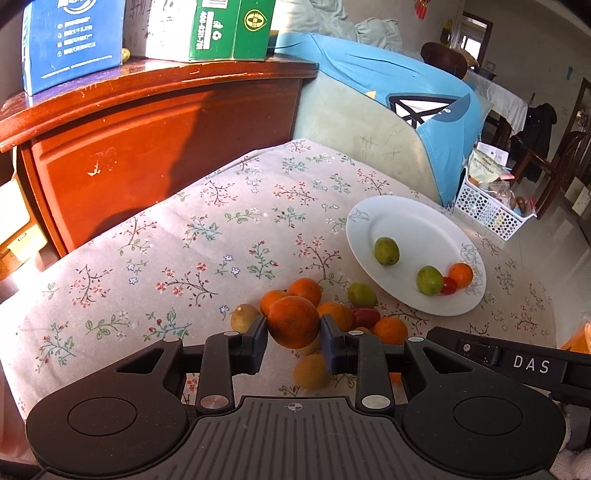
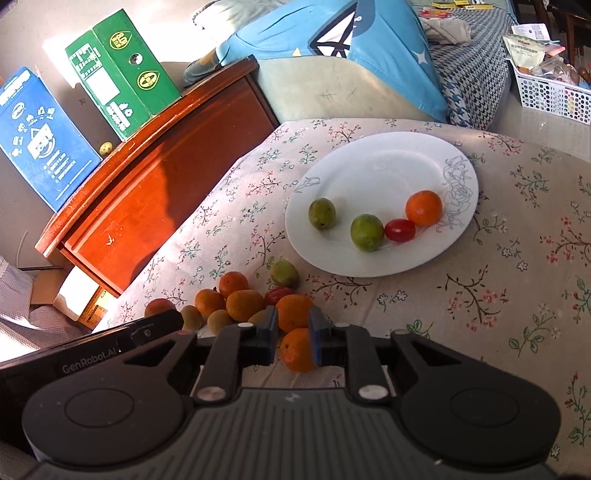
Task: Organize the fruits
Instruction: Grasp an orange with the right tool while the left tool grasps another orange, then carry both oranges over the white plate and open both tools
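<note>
My left gripper [image 1: 293, 334] is shut on an orange [image 1: 293, 320], held a little above a pile of fruit [image 1: 332, 314] on the floral tablecloth. The pile holds several oranges, a green fruit [image 1: 362, 294], a red tomato [image 1: 366, 316] and yellow-brown fruits. My right gripper [image 2: 293, 336] is shut on another orange [image 2: 297, 350] at the near edge of the same pile [image 2: 243, 304]. A white plate [image 1: 406, 229] [image 2: 388, 173] lies to the right and beyond. It carries two green fruits, a red tomato [image 2: 400, 230] and an orange [image 2: 423, 208].
A red-brown wooden cabinet [image 1: 147, 147] stands at the table's far left, with a blue box [image 1: 74, 40] and a green box [image 1: 229, 29] on top. A cushion with a blue cloth [image 1: 388, 85] sits behind the table. A white perforated basket [image 2: 546, 96] is at the far right.
</note>
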Motion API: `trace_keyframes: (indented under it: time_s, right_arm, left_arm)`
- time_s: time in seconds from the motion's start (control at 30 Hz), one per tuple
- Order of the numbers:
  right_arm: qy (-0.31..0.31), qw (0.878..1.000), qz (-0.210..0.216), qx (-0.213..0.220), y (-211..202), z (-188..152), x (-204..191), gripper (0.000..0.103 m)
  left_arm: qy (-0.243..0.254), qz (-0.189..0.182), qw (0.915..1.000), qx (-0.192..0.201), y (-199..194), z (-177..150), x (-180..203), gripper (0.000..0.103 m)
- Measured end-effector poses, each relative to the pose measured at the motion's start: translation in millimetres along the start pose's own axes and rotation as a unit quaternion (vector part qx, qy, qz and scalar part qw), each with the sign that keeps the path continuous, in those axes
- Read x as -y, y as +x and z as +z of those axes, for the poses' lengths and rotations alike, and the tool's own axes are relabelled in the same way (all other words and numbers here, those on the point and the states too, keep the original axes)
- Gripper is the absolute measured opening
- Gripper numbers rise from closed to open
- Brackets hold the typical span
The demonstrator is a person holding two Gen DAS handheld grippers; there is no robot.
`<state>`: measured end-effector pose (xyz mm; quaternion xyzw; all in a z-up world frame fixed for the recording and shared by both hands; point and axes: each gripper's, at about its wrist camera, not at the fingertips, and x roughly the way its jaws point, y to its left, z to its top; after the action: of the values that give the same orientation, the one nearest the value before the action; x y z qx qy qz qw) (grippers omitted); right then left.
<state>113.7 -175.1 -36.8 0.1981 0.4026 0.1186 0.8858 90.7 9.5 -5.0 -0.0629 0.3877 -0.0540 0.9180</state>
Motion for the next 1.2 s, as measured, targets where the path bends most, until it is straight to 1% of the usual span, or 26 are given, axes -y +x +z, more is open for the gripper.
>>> trace_keyframes:
  time_s: [0.03,0.1,0.2,0.33,0.4,0.43,0.6,0.73,0.83,0.97,1.1,1.2]
  right_arm:
    - [0.005,1.0,0.0,-0.004,0,-1,2,0.022]
    - [0.008,1.0,-0.009,-0.008,0,-5,5,0.022]
    - [0.001,1.0,0.001,-0.021,3,-9,6,0.025]
    - [-0.035,0.999,-0.035,-0.013,8,-12,1,0.03]
    - [-0.034,0.999,-0.032,-0.017,11,-12,1,0.035]
    - [-0.032,0.999,-0.028,-0.019,13,-12,2,0.036]
    - [-0.047,0.998,-0.026,-0.025,25,-15,-2,0.036]
    - [-0.068,0.997,-0.034,-0.029,31,-17,-6,0.031]
    - [-0.062,0.997,-0.033,-0.031,29,-17,-6,0.03]
    - [-0.032,0.999,-0.027,-0.023,17,-2,-4,0.03]
    - [-0.042,0.999,-0.01,0.011,-4,28,-9,0.03]
    - [-0.061,0.998,-0.007,0.034,-16,55,-8,0.03]
  left_arm:
    - [-0.001,0.002,1.0,-0.001,1,0,-1,0.028]
    - [-0.006,0.008,0.9999,-0.004,2,-1,-4,0.028]
    - [-0.016,0.01,0.9998,-0.012,5,-2,-7,0.028]
    - [-0.01,0.009,0.9998,-0.012,5,-3,-5,0.028]
    - [-0.012,0.008,0.9998,-0.013,5,-3,-6,0.028]
    - [-0.013,0.009,0.9998,-0.014,6,-3,-6,0.028]
    - [-0.013,0.007,0.9998,-0.016,7,-3,-5,0.028]
    - [-0.011,0.006,0.9997,-0.02,9,-3,-3,0.028]
    - [-0.012,0.005,0.9997,-0.021,10,-2,-1,0.028]
    - [-0.014,-0.003,0.9996,-0.024,10,7,1,0.028]
    - [-0.017,-0.023,0.9995,-0.016,9,26,5,0.028]
    - [-0.006,-0.031,0.9995,-0.005,10,43,10,0.028]
